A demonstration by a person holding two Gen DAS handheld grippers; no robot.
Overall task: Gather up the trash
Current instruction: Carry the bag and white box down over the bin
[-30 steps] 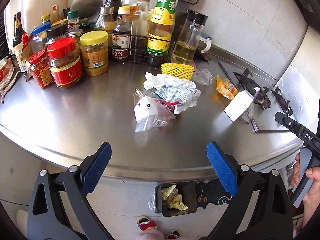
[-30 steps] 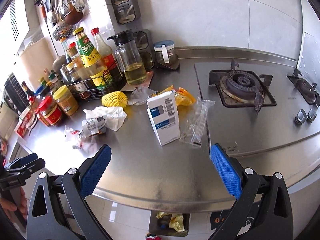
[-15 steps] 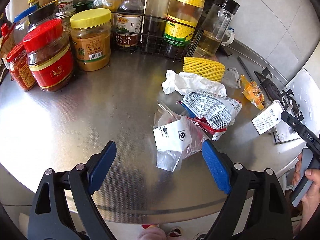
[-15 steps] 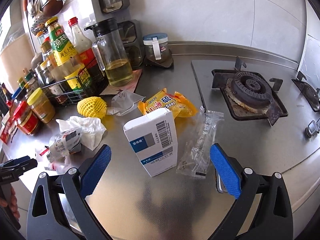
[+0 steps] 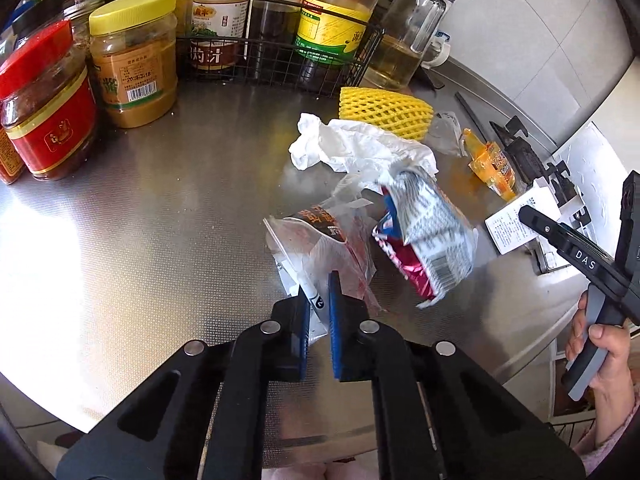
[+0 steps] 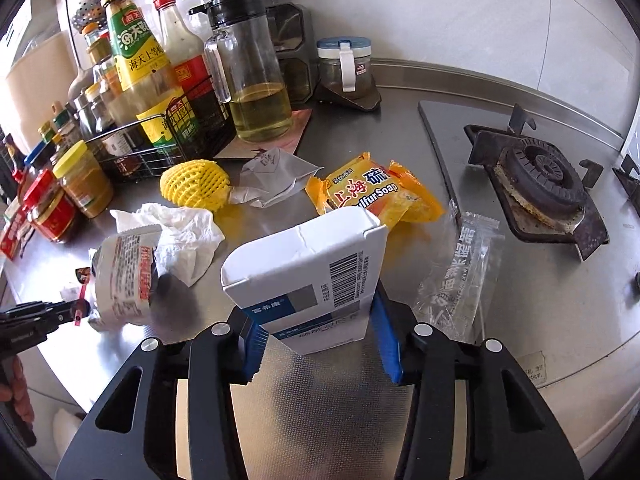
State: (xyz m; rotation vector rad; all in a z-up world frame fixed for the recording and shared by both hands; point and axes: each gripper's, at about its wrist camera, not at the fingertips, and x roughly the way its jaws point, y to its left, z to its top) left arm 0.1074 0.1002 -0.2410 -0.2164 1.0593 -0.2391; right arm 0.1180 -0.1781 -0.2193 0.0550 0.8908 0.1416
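Note:
My left gripper [image 5: 318,300] is shut on the near edge of a clear plastic wrapper [image 5: 320,240] lying on the steel counter [image 5: 160,208]. A silver and red snack bag [image 5: 428,240] leans just right of it, with a crumpled white tissue [image 5: 352,148] and a yellow foam net [image 5: 386,110] behind. My right gripper [image 6: 318,336] is closing its jaws on a white and blue box [image 6: 308,264], and both blue pads touch the box's lower sides. An orange soap wrapper [image 6: 372,196] lies behind the box and a long clear wrapper [image 6: 460,276] to its right.
Jars with red and yellow lids [image 5: 132,56] and a wire rack of bottles [image 5: 280,40] stand at the back left. An oil jug [image 6: 256,80] is beside them. A gas burner [image 6: 540,176] fills the right. The counter's rounded front edge runs under both grippers.
Both grippers came forward and down over the counter. The left jaws closed on the clear wrapper. The right jaws narrowed from wide open onto the box.

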